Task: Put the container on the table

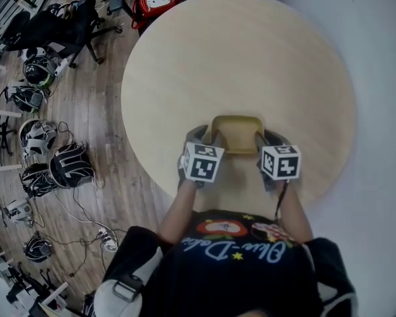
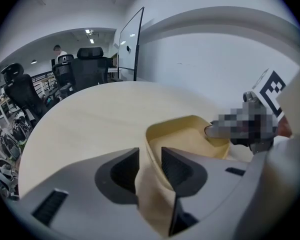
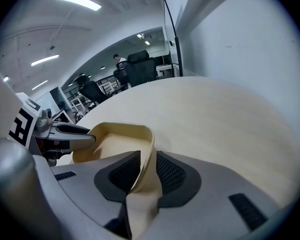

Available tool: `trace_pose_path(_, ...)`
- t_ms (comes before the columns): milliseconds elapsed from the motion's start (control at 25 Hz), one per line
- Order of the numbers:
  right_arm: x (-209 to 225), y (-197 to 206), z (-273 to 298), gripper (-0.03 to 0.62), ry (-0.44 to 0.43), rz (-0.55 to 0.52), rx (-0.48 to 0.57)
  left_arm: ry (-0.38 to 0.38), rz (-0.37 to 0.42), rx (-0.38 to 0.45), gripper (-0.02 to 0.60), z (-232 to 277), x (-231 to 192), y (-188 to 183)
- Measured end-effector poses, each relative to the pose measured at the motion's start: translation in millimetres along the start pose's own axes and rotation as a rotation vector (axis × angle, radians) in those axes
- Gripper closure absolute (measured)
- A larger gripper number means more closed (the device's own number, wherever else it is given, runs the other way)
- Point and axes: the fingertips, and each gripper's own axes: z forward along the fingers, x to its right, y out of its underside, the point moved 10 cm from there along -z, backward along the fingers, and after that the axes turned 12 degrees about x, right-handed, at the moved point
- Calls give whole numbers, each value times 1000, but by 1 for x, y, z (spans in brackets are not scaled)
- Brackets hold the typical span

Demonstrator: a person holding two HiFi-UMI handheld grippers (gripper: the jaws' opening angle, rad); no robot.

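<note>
A pale yellow plastic container rests on the round light-wood table, near its front edge. My left gripper is at the container's left wall and my right gripper at its right wall. In the left gripper view the left gripper stands open astride the container wall, with a gap beside the outer pad. In the right gripper view the right gripper is shut on the container wall, both dark pads against it. The container looks empty.
The table's near edge lies just behind the grippers, with my body close to it. Left of the table, office chairs, helmets and cables lie on the wood floor. A red bag sits beyond the far edge. A white wall runs on the right.
</note>
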Motion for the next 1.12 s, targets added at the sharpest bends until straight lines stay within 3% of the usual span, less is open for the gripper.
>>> trace_pose_path(200,2,-6,-14,514,20,0,57,-21,-2,65,458,-17,5,-9)
trace_pose_path(440,-5,-28,-42,516,15,-22,212,-75,27,230,459,-47,12,-33)
trace_pose_path(560,-12,-38,-61,592,6,-12,306,-73,42,284,463,-64,20,-42)
trace_pose_path(760,-23,-54,-93,594,-23,-32,427,-123,96,370,580,-94,34,-57)
trace_pose_path(1120,-40,-67,-132,594,-84,-40,533,-120,151,440,580,-131,62,-76)
